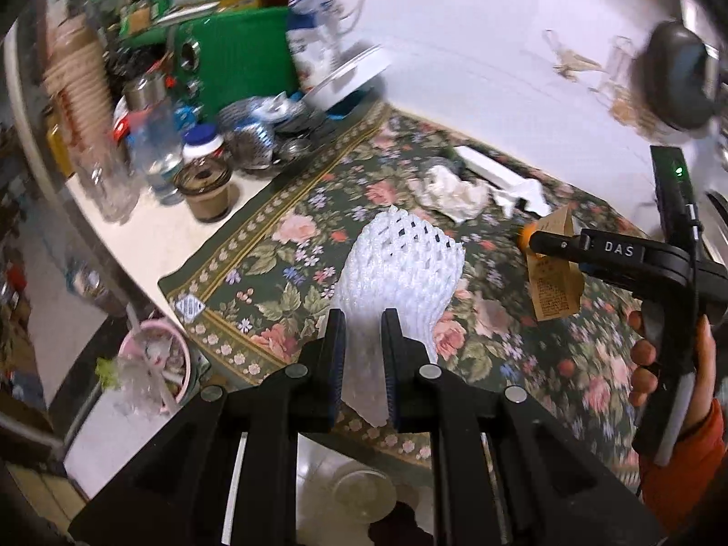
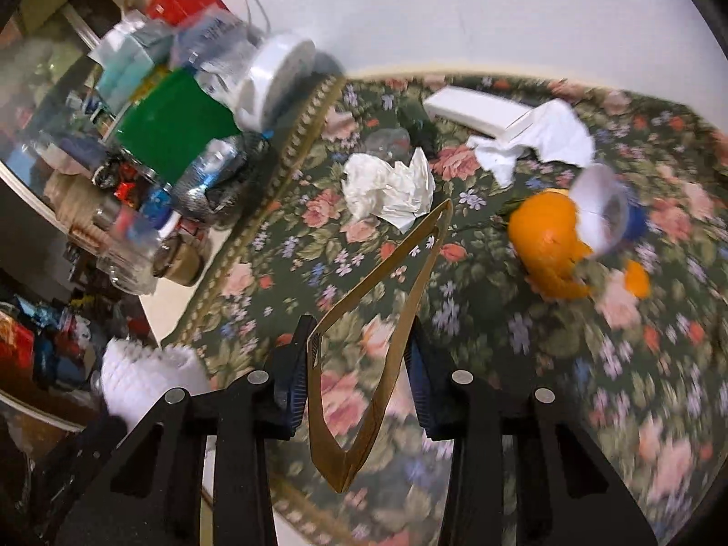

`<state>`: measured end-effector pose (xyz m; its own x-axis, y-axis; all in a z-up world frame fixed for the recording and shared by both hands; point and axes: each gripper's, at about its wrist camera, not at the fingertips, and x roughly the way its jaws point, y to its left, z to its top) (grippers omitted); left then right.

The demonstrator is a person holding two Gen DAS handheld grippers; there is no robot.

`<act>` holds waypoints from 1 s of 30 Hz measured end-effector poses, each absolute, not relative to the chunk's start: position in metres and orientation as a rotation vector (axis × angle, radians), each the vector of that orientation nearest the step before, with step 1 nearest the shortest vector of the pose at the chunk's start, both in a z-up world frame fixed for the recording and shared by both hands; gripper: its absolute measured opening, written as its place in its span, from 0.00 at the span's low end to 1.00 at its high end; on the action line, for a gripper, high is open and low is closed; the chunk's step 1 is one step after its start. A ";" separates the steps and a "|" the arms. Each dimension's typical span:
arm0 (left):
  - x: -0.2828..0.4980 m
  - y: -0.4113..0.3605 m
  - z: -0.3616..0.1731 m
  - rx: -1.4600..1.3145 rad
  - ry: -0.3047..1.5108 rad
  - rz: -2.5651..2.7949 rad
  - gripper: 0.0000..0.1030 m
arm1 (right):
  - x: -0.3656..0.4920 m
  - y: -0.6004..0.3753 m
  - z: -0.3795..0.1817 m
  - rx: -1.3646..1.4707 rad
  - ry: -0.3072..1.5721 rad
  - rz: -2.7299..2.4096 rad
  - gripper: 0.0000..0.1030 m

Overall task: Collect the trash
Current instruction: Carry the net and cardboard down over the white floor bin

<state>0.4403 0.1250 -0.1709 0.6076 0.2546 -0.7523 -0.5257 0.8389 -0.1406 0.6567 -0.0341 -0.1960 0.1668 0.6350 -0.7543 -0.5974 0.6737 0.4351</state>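
Left tongs (image 1: pixel 364 355) pinch white foam netting (image 1: pixel 400 268) near the surface's edge; right tongs (image 2: pixel 359 373) pinch brown paper packaging (image 2: pixel 364 318) above open floral cloth (image 2: pixel 546 364).

Even indoor light, fairly bright — white wall (image 1: pixel 477 45) near washed out. Strong fisheye bend, black vignette corners. Motion blur smears the desk's (image 1: pixel 150 245) far-edge clutter and right wrist view's floral cloth (image 2: pixel 637 341) — centres sharper.

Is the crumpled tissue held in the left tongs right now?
No, the left tongs grip a white foam net, while the crumpled tissue lies loose on the floral cloth beyond it.
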 end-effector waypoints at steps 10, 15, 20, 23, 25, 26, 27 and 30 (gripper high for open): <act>0.367 0.122 -0.163 -0.229 0.785 0.260 0.14 | 0.538 -0.065 -0.163 0.111 0.949 0.706 0.34; 0.337 0.119 -0.172 -0.204 0.816 0.184 0.14 | 0.487 -0.079 -0.166 0.150 0.947 0.637 0.34; 0.323 0.107 -0.193 -0.203 0.887 0.118 0.14 | 0.443 -0.092 -0.180 0.122 0.991 0.572 0.34; 0.319 0.097 -0.209 -0.214 0.929 0.087 0.14 | 0.426 -0.101 -0.195 0.107 1.039 0.544 0.34; 0.318 0.088 -0.223 -0.220 0.960 0.070 0.14 | 0.417 -0.107 -0.206 0.088 1.062 0.530 0.34; 0.318 0.084 -0.231 -0.221 0.977 0.065 0.14 | 0.413 -0.110 -0.214 0.083 1.079 0.529 0.34; 0.319 0.080 -0.239 -0.222 0.992 0.062 0.14 | 0.408 -0.112 -0.220 0.082 1.092 0.528 0.35; 0.323 0.068 -0.269 -0.226 1.051 0.059 0.14 | 0.403 -0.119 -0.254 0.078 1.163 0.531 0.35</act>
<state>0.3225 0.0676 -0.2688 0.4977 -0.0599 -0.8653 -0.1558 0.9752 -0.1571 0.4034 -0.1194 -0.2544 0.2885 0.4372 -0.8518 -0.3580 0.8744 0.3275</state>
